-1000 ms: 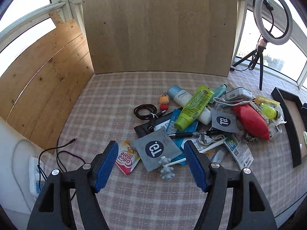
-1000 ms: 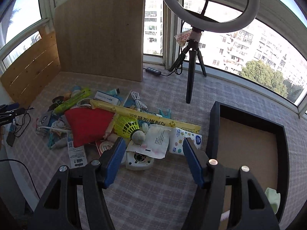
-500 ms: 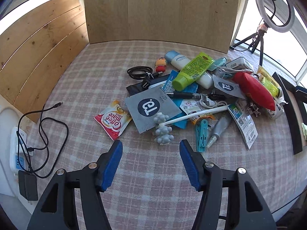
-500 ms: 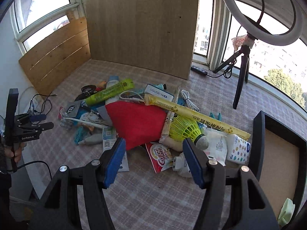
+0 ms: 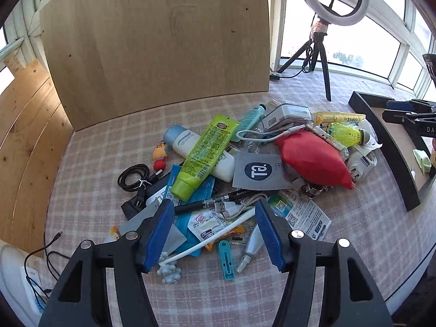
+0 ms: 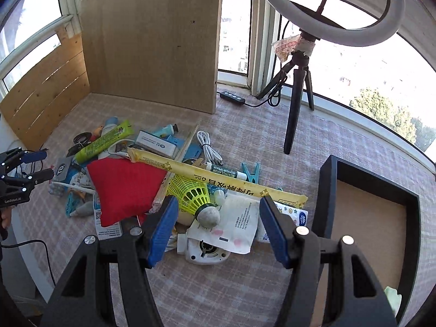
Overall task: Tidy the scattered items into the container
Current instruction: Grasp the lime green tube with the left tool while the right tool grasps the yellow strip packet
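A pile of small items lies on the checked tablecloth: a red pouch (image 5: 313, 160), a green tube (image 5: 204, 155), a black pen (image 5: 215, 200), a white stick (image 5: 215, 241) and a yellow shuttlecock (image 6: 194, 194). My left gripper (image 5: 214, 235) is open and empty, low over the pile's near edge, straddling the white stick. My right gripper (image 6: 218, 227) is open and empty, over the shuttlecock and a white paper sheet (image 6: 239, 223). The black tray (image 6: 327, 190) stands to the right of the pile, with a pale green item (image 6: 392, 297) inside.
A ring light on a tripod (image 6: 297, 103) stands behind the pile. Wooden boards (image 5: 152, 41) wall the back and left. A power strip with cables (image 5: 32, 275) lies at the left table edge. The table edge curves close at the front.
My left gripper moved forward and lower over the pile's near edge. My right gripper swung right and closer, over the shuttlecock and paper, with the tray back in view.
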### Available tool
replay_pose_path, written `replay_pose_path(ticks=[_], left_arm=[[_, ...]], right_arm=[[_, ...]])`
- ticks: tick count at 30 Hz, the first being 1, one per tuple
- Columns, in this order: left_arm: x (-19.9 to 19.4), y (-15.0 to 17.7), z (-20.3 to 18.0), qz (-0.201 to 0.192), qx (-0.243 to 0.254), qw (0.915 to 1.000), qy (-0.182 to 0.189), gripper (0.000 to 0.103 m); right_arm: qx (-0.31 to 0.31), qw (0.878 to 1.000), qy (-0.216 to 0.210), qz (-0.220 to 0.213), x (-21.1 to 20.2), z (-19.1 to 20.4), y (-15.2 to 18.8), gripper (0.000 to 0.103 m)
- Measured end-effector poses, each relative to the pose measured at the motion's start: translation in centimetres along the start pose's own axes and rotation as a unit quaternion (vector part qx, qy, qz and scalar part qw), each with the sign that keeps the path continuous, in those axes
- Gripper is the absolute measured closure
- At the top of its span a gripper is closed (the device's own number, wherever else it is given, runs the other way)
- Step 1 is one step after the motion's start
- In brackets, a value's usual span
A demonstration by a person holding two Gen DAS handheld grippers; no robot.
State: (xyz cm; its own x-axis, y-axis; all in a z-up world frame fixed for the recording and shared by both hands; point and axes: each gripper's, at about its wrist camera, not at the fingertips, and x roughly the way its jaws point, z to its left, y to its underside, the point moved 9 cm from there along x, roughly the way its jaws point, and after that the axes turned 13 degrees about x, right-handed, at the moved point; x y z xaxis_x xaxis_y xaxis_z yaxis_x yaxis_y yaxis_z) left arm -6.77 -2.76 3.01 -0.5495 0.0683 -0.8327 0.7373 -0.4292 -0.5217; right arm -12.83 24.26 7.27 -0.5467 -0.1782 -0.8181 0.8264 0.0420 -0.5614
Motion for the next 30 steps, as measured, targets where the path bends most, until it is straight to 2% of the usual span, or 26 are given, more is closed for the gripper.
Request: replay_pose_path(ticks=[5, 10, 24, 26, 30], left_arm=[[3.7, -2.3, 0.0, 0.027, 0.044, 0.9987, 0.005, 0.044], [7.0, -2.7, 0.2, 0.058, 0.065, 0.996, 0.019, 0.044], [11.1, -3.3, 0.4, 0.085, 0.092, 0.9907, 0.055, 0.043], [11.4, -3.5, 0.9, 0.085, 0.089, 0.9911, 0.051, 0.041], [12.6, -3.1, 1.4, 0.096, 0.065, 0.99, 0.081, 0.042]], right_arm=[[-0.057, 0.998, -0.007, 0.024, 2.0, 0.7, -0.8, 0.042], [-0.123, 0.991, -0.009, 0.058, 5.0, 2.2, -0.6, 0.042], [-0.222, 0.968, -0.046, 0.105, 10.3, 7.0, -0.6, 0.042], [-0.22, 0.968, -0.053, 0.109, 10.6, 7.1, -0.6, 0.046], [-0.196, 0.972, -0.065, 0.11, 10.6, 6.7, -1.2, 0.068]])
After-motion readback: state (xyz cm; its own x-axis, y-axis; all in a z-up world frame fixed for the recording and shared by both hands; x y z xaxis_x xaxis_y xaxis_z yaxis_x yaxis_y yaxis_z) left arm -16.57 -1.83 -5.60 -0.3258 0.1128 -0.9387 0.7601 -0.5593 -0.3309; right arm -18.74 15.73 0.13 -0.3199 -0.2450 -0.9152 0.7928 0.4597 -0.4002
